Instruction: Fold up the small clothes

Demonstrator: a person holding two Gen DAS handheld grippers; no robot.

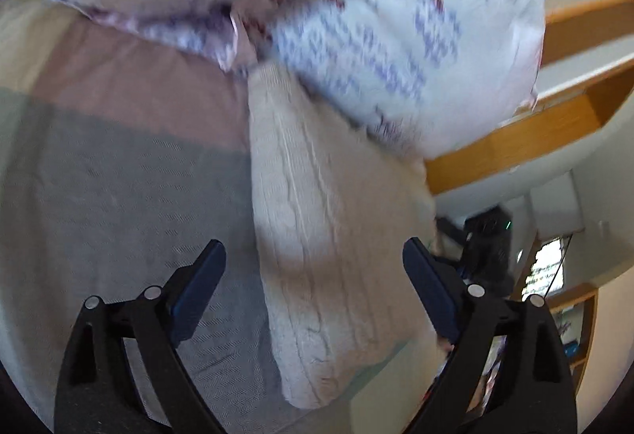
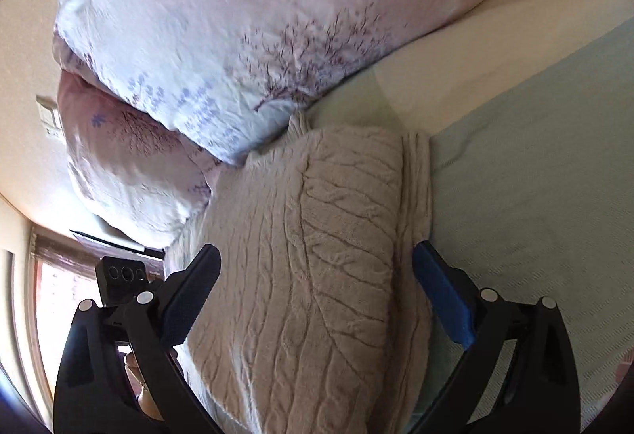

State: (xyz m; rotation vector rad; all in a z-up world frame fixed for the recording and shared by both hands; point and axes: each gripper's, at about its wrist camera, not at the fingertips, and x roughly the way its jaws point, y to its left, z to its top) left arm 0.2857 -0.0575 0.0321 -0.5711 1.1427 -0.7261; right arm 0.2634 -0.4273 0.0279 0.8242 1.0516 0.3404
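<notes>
A cream cable-knit sweater point(image 1: 329, 236) lies folded on the bed, its far end against the pillows; it also fills the middle of the right wrist view point(image 2: 317, 256). My left gripper point(image 1: 315, 259) is open, its fingers apart on either side of the sweater, holding nothing. My right gripper point(image 2: 317, 263) is open too, its jaws spread wide over the folded sweater, and empty. Whether the fingertips touch the knit I cannot tell.
Two floral pink-and-white pillows point(image 2: 245, 22) lie at the head of the bed, touching the sweater; one shows in the left wrist view point(image 1: 396, 30). The bedspread point(image 1: 119, 196) is grey-green with a pink band. A wooden bed frame point(image 1: 554, 117) and a window point(image 2: 51, 307) lie beyond.
</notes>
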